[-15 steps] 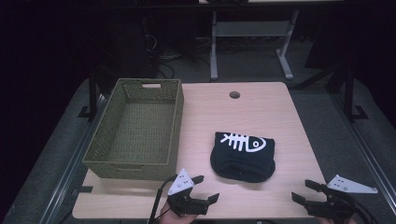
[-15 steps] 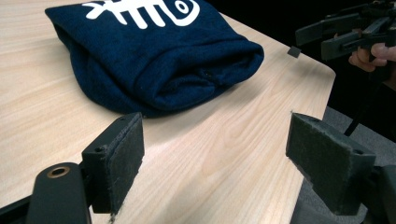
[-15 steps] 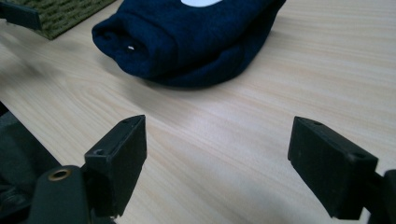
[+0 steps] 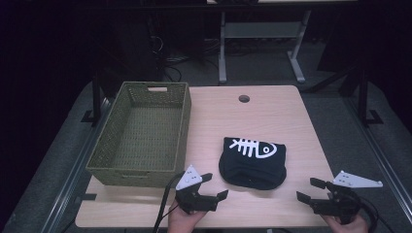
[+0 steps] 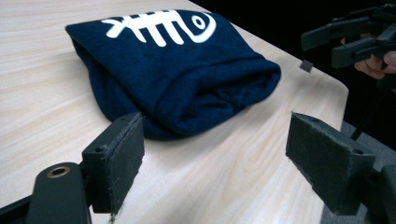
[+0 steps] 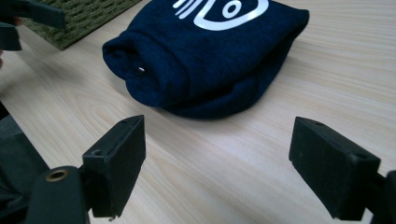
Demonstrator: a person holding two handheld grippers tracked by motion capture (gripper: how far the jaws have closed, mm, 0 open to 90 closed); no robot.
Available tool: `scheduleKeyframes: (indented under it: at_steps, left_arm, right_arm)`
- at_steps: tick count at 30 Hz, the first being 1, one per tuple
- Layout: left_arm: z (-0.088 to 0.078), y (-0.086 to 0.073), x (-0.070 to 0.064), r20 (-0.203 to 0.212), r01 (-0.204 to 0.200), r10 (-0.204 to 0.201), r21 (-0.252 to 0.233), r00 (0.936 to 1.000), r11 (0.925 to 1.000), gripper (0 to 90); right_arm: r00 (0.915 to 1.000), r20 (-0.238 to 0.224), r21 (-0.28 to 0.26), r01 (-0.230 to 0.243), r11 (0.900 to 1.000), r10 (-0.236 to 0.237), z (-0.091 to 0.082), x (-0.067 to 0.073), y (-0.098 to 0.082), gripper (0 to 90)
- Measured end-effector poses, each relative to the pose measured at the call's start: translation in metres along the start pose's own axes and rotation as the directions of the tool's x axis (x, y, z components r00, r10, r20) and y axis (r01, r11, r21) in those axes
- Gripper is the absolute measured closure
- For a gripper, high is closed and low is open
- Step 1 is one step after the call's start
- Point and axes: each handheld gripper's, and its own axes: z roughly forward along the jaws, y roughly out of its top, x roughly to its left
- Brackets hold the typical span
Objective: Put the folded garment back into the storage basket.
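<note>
A folded dark blue garment [image 4: 252, 162] with a white fish-skeleton print lies on the light wood table [image 4: 233, 121], right of centre near the front. My left gripper [image 4: 214, 187] stands open at the front edge, just left of the garment, jaws pointing at it. In the left gripper view the garment [image 5: 173, 70] lies just beyond the open pads [image 5: 121, 163]. My right gripper [image 4: 307, 190] is open at the front right, a short way from the garment's right side. The right gripper view shows the garment [image 6: 205, 51] ahead of its spread jaws, nothing between them.
An empty olive woven basket [image 4: 141, 133] with handle cutouts sits on the table's left side, close to the left gripper. A round cable hole [image 4: 244, 98] is at the table's back. Dark floor and desk legs lie beyond.
Both grippers have edged slightly toward the garment. The garment and basket have not moved.
</note>
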Motion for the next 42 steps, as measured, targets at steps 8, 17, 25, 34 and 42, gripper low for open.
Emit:
scheduleKeyframes:
  at_steps: [8, 17, 25, 34, 42]
  left_arm:
    - [0.018, 0.008, 0.006, -0.025, 0.004, -0.003, 0.017, 0.9997, 0.9998, 18.7]
    - [0.038, 0.022, 0.014, -0.041, 0.017, -0.016, 0.035, 0.9990, 0.9992, 18.3]
    - [0.051, 0.027, 0.025, -0.089, 0.045, -0.042, 0.036, 0.9951, 0.9983, 19.0]
    - [0.069, 0.035, 0.037, -0.106, 0.102, -0.097, 0.041, 0.9897, 0.9940, 19.3]
    - [0.083, 0.035, 0.049, -0.135, 0.167, -0.157, 0.063, 0.9783, 0.9840, 20.9]
  right_arm:
    - [0.9993, -0.038, 0.013, 0.001, 1.000, -0.001, 0.013, -0.003, 0.019, 16.8]
    - [0.9986, -0.052, 0.041, 0.003, 0.999, -0.001, 0.028, -0.002, 0.037, 16.7]
    - [0.9991, -0.037, 0.064, -0.017, 0.998, 0.019, 0.038, -0.013, 0.042, 16.7]
    - [0.9984, -0.024, 0.095, -0.049, 0.994, 0.051, 0.050, -0.026, 0.054, 17.0]
    - [0.9966, -0.018, 0.119, -0.077, 0.990, 0.080, 0.071, -0.034, 0.061, 20.0]
